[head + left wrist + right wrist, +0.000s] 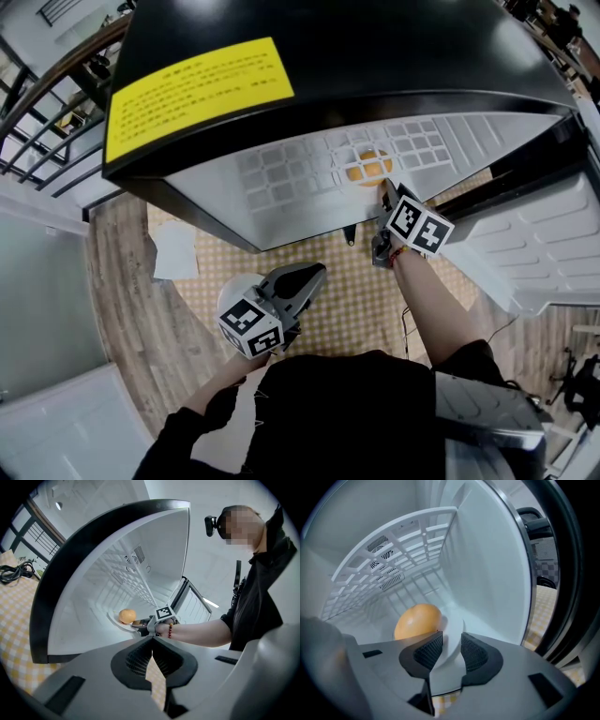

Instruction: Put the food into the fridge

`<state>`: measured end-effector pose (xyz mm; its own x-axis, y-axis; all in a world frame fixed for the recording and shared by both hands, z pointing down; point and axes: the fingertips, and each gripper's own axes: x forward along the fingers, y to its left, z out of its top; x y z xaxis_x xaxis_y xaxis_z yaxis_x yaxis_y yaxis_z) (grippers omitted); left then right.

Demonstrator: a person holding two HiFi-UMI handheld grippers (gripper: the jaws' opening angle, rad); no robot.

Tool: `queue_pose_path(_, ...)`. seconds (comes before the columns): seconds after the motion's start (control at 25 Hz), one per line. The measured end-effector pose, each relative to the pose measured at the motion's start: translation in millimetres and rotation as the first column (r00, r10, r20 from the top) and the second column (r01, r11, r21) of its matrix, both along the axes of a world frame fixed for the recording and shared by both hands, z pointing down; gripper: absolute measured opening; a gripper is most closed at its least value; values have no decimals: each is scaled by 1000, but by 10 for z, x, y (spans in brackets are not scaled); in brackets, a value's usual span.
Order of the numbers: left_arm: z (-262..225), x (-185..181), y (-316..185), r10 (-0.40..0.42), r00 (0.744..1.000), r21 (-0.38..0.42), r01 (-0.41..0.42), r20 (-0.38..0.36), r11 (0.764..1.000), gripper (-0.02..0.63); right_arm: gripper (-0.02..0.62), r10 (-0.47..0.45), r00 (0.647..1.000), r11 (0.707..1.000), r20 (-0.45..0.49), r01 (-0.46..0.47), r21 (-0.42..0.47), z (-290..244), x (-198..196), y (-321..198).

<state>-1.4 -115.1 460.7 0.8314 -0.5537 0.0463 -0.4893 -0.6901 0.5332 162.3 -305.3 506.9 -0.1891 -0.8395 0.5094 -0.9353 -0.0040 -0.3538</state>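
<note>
Orange fruit (417,620), most likely an orange, lies on a white plate (453,623) inside the open fridge (309,37).

Nearest the person's body, the left tongs (317,273) are held back over the yellow-checked cloth (356,305), well short of the fridge. In the left gripper view their jaws meet at the tips with nothing between them, and the cloth shows through the slot behind the tips.

Farther forward, the person's bare forearm (433,295) reaches the right tongs (383,193) into the fridge mouth. In the right gripper view their jaws stand apart, with the near rim of the plate running between the two ribbed pads (427,650). The pads seem to stand just clear of the rim, though the gap is narrow.

Beyond the right tongs, the orange fruit sits toward the left of the plate, just past the left pad. A white grid shelf (401,534) spans the compartment above it. Vent slots (383,555) mark the back wall. The fridge's black outer skin carries a yellow label (192,89), and its white-lined door (548,234) hangs open at the right of the head view.
</note>
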Motion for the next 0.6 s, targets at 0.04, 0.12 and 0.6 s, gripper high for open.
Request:
queue_pose_path(0.04,1,-5,1,-2,1000,0,2,1,1000,14,115,-7,1000,1000,-13,7,2,-3,0,-1)
queue_pose_path(0.12,3,-13,1,-6,1000,-1,6,2,1000,14,117,-19,999,1000,-36,20,6,-10,-2,-8)
queue_pose_path(0.6,20,-40,17,-15,1000,-13,15,4,1000,14,130,-63,992,998,-114,64,12,2,5,-53)
